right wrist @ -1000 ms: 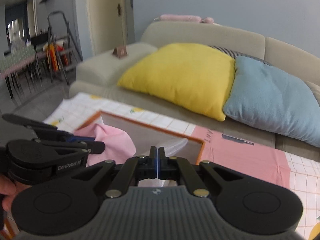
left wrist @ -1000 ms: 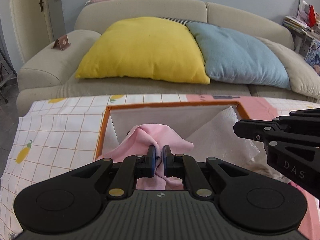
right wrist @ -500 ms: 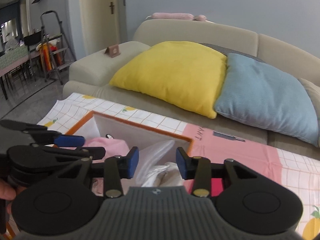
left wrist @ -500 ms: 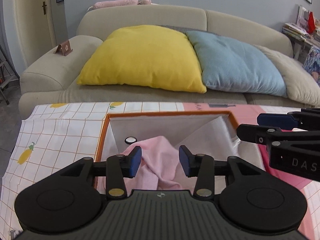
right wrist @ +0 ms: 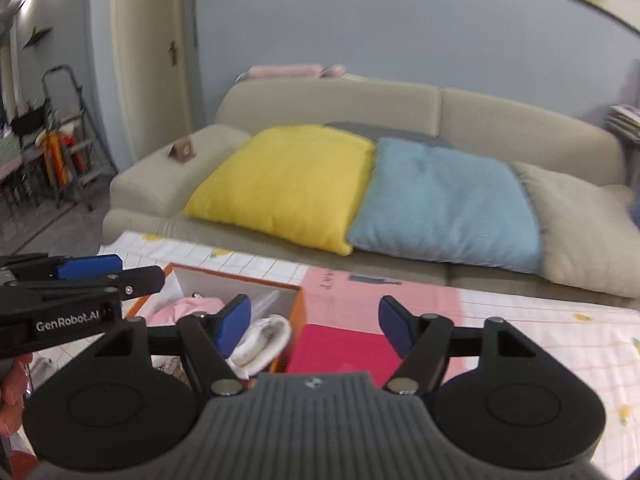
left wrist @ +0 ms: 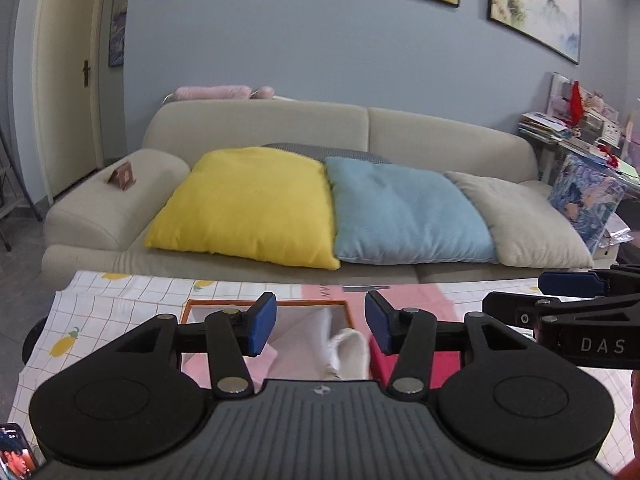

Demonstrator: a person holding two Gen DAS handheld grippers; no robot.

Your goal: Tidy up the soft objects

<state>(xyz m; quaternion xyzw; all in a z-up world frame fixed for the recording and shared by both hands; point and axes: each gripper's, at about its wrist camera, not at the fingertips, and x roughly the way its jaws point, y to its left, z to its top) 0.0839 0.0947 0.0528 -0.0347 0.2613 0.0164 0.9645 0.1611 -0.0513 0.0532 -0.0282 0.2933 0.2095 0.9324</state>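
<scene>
A: So, where's everything relative to the orange box (left wrist: 192,307)?

B: Inside it, going left to right: a pink cloth (right wrist: 188,307), then a rolled white cloth (right wrist: 262,340). Just right of the box there's a red folded cloth (right wrist: 340,350) on the tablecloth (left wrist: 100,312).

A: And the grippers?

B: Left gripper (left wrist: 320,322) hangs over the box, jaws opening, gripping nothing. Right gripper (right wrist: 316,326) sits over the box's right edge, jaws also opening, empty too.

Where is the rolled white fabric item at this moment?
In both wrist views, the rolled white fabric item lies inside the orange-rimmed box, by its right wall, with the pink cloth to its left.
</scene>
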